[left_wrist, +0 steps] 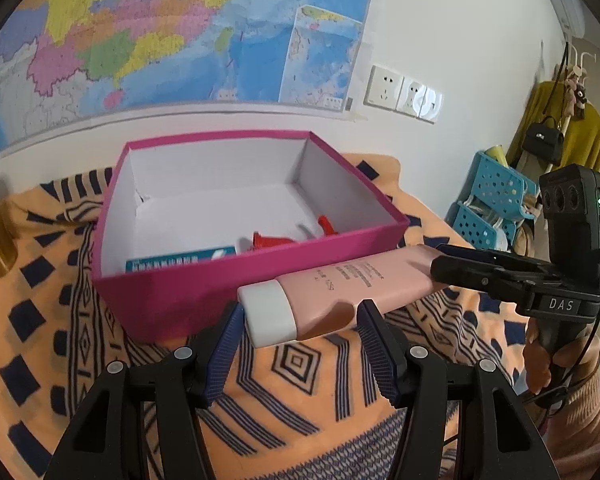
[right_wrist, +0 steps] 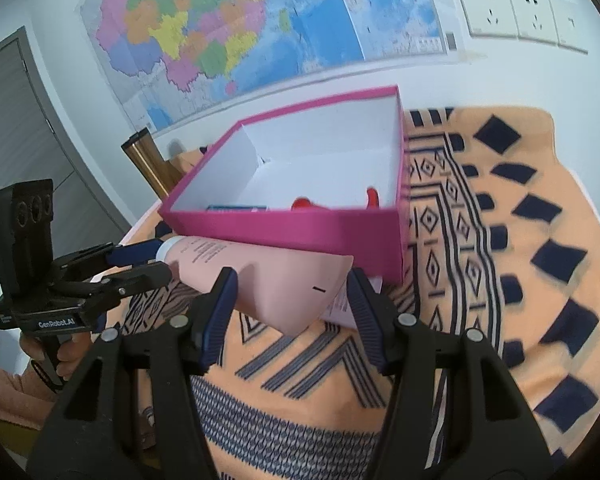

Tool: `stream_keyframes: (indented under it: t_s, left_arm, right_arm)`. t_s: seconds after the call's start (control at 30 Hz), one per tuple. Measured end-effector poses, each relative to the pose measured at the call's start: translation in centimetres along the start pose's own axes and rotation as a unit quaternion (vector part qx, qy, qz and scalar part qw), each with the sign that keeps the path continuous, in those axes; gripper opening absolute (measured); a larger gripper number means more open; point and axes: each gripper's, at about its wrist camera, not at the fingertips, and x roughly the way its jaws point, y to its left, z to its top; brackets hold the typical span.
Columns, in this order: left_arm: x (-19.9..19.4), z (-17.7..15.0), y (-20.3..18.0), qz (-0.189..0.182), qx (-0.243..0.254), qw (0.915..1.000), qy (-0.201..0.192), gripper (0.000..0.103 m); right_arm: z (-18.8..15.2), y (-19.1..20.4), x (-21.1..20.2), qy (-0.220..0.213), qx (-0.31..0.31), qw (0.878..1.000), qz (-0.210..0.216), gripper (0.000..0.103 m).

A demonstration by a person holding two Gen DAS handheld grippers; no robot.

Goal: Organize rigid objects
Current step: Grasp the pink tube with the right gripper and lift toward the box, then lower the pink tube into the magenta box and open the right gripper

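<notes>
Pink tube (left_wrist: 340,288) carried in the air just before the pink box (left_wrist: 204,292). Left gripper (left_wrist: 300,332) fingers clamp its cap end, right gripper (right_wrist: 290,296) fingers its tail. Next: lift over the rim, lower inside.

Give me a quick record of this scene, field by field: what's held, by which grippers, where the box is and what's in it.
held item: pink tube with white cap, lifted clear of the cloth, lying level
left gripper: shut on cap end
right gripper: shut on flat crimped end
box: magenta, open, just behind the tube
box contents: red-and-white item, teal carton
surface: orange patterned cloth
</notes>
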Motion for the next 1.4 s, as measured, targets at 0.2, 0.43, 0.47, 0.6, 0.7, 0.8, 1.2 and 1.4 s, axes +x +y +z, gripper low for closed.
stream_keyframes:
  t_s: [0.2,0.43,0.47,0.6,0.7,0.8,1.2,1.4]
  left_arm:
    - [0.5,1.7,0.3,0.01,0.007,0.9999,-0.008,0.059]
    - [1.4,3.5,0.7,0.018,0.005,0.9997,-0.013,0.059]
    - [1.5,3.8,0.8,0.021,0.005,0.9997,-0.014,0.059]
    - [2.3,4.4,1.3,0.022,0.003,0.9997,-0.014,0.059]
    - [2.9,4.8,1.4,0.027,0.003,0.9996,-0.012,0.059]
    - [3.4,5.0,1.7,0.025,-0.001,0.9996,-0.009,0.059]
    - [5.8,5.6,2.4,0.029,-0.013,0.9995,0.007,0.059]
    - [7.1,5.8,2.8,0.032,-0.015,0.9992,0.018,0.059]
  right_arm:
    - [2.0,0.1,0.1,-0.016,-0.013,1.0,-0.002,0.059]
    - [4.1,-0.5,0.9,-0.026,-0.019,0.999,-0.003,0.059]
    - [4.3,-0.6,1.1,-0.026,-0.022,0.999,-0.006,0.059]
    - [5.2,-1.0,1.8,-0.025,-0.023,0.999,-0.008,0.059]
    - [5.7,-1.3,2.3,-0.025,-0.022,0.999,-0.01,0.059]
    - [6.1,-1.5,2.7,-0.024,-0.022,0.999,-0.012,0.059]
    - [7.1,-2.7,4.5,-0.016,-0.014,1.0,-0.019,0.059]
    - [7.3,-3.1,5.4,-0.008,-0.013,1.0,-0.027,0.059]
